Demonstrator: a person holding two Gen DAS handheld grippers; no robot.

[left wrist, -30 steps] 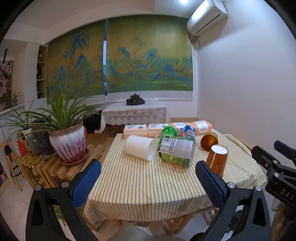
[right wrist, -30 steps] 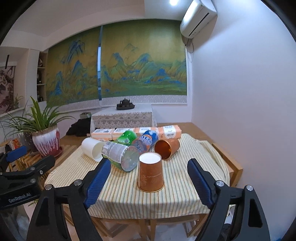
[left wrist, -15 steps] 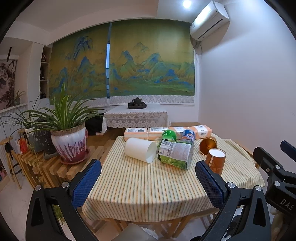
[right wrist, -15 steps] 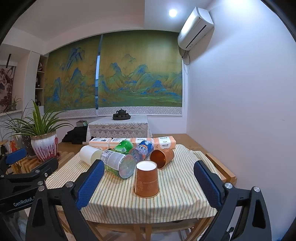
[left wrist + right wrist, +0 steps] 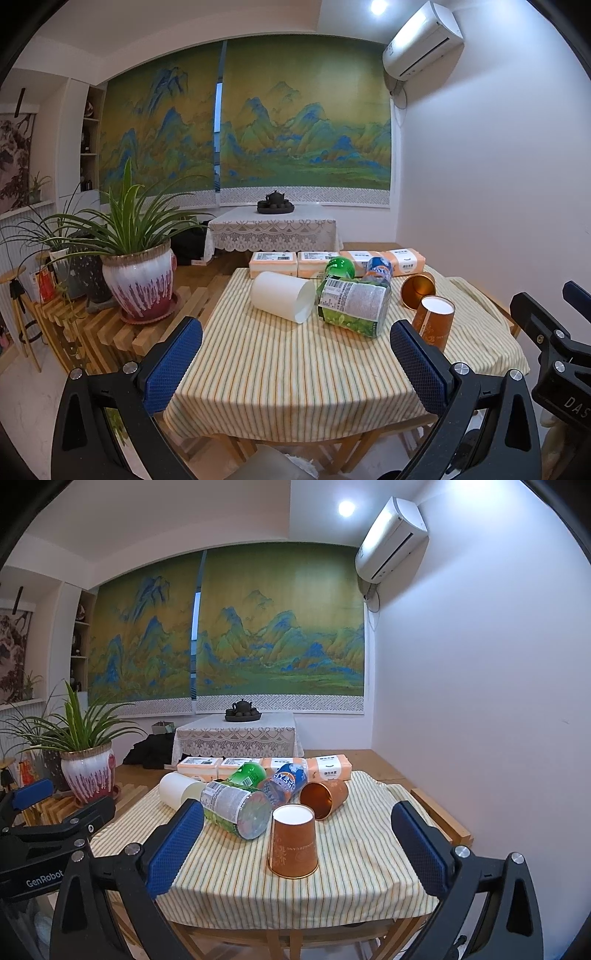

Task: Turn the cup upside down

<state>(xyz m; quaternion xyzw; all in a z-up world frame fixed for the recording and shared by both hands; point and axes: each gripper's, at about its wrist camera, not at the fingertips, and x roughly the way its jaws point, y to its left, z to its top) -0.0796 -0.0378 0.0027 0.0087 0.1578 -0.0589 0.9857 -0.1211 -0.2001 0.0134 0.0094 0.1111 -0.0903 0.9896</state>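
The near half of the striped tablecloth (image 5: 332, 893) lies bare, open to approach from the front edge. The brown paper cup (image 5: 293, 843) stands inverted, wide rim down, with bare cloth in front and to its right. To its left, just beside it, a green-labelled bottle (image 5: 236, 808) lies on its side and blocks that flank. Close behind lies a second brown cup (image 5: 323, 798) on its side, mouth toward the camera, with an orange-and-blue bottle (image 5: 284, 784) and a green bottle (image 5: 247, 773) crowding the rear. A white cup (image 5: 282, 301) lies on its side left of the bottles. Tissue packs (image 5: 336, 263) line the far edge. The right wall (image 5: 480, 701) stands close to the table's right side.
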